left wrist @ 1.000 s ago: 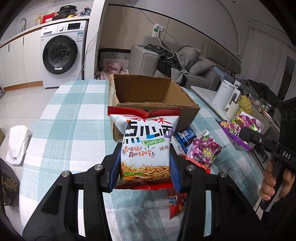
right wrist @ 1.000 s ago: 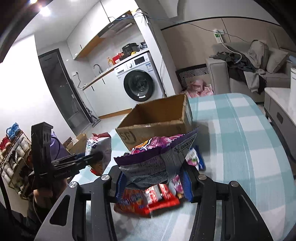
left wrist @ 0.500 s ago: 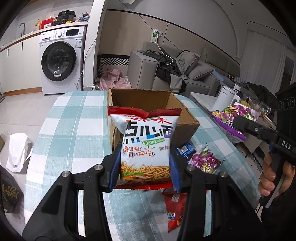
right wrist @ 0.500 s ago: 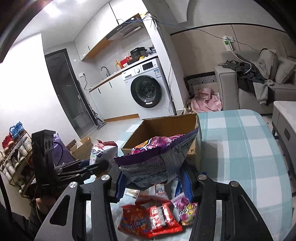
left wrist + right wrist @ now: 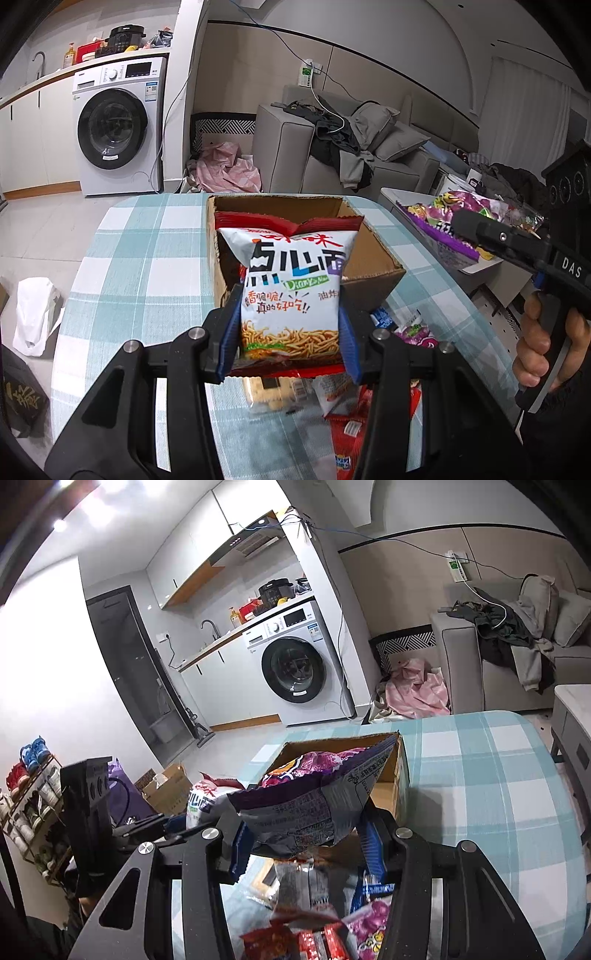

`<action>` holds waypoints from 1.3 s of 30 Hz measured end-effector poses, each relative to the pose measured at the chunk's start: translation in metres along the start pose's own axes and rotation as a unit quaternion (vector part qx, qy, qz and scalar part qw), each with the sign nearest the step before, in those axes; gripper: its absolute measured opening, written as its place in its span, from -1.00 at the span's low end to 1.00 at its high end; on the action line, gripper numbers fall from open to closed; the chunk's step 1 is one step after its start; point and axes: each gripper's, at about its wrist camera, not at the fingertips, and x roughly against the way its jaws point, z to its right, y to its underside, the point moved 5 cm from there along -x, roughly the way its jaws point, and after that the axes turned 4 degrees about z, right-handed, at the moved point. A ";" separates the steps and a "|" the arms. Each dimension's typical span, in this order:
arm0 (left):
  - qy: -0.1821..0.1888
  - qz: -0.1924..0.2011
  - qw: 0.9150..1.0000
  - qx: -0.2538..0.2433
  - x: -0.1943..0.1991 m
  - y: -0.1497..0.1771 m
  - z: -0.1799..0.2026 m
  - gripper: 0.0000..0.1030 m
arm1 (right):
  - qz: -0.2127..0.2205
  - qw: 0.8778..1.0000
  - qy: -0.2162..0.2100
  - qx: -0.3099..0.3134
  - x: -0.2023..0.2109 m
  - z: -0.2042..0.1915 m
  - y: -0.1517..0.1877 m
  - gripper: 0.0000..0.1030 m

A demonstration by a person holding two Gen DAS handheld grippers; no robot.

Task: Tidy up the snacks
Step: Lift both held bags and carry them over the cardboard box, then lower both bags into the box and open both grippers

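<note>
Currently, the left gripper [image 5: 289,341] is clamped on the lower part of a noodle snack bag [image 5: 293,284], held upright in the air before the open cardboard box [image 5: 373,258] on the counter [image 5: 147,266]. The right gripper [image 5: 303,843] is clamped on a purple snack bag [image 5: 314,805], held above the box's near edge. Both bags appear light, air-filled, crushable and slippery; grip near a sealed seam, with moderate pressure.
</note>
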 end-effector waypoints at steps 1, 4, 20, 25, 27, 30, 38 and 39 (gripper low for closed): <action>0.000 0.000 1.000 0.000 -0.002 -0.001 0.000 -0.17 | -0.001 1.000 -0.002 0.000 -0.003 0.000 -0.001 -0.03; 0.000 -0.001 1.000 0.000 -0.009 -0.007 0.000 -0.17 | -0.001 1.000 -0.001 -0.004 -0.009 0.001 -0.004 -0.03; -0.023 -0.012 1.000 -0.017 -0.069 -0.027 0.000 -0.17 | -0.004 0.998 0.015 -0.054 -0.050 0.039 -0.003 -0.03; -0.027 -0.012 0.999 -0.026 -0.084 -0.029 0.003 -0.17 | -0.017 0.998 0.017 -0.057 -0.067 0.045 0.003 -0.03; -0.025 -0.012 0.999 -0.023 -0.087 -0.032 0.003 -0.17 | -0.021 0.998 0.019 -0.057 -0.072 0.047 0.004 -0.03; -0.023 -0.011 0.999 -0.028 -0.092 -0.035 0.005 -0.17 | -0.025 0.998 0.016 -0.058 -0.079 0.047 0.006 -0.03; -0.019 -0.018 0.999 -0.031 -0.109 -0.035 0.005 -0.17 | -0.036 0.997 0.016 -0.059 -0.096 0.051 0.011 -0.03; -0.018 -0.019 0.999 -0.032 -0.112 -0.035 0.005 -0.17 | -0.038 0.997 0.017 -0.059 -0.097 0.051 0.011 -0.03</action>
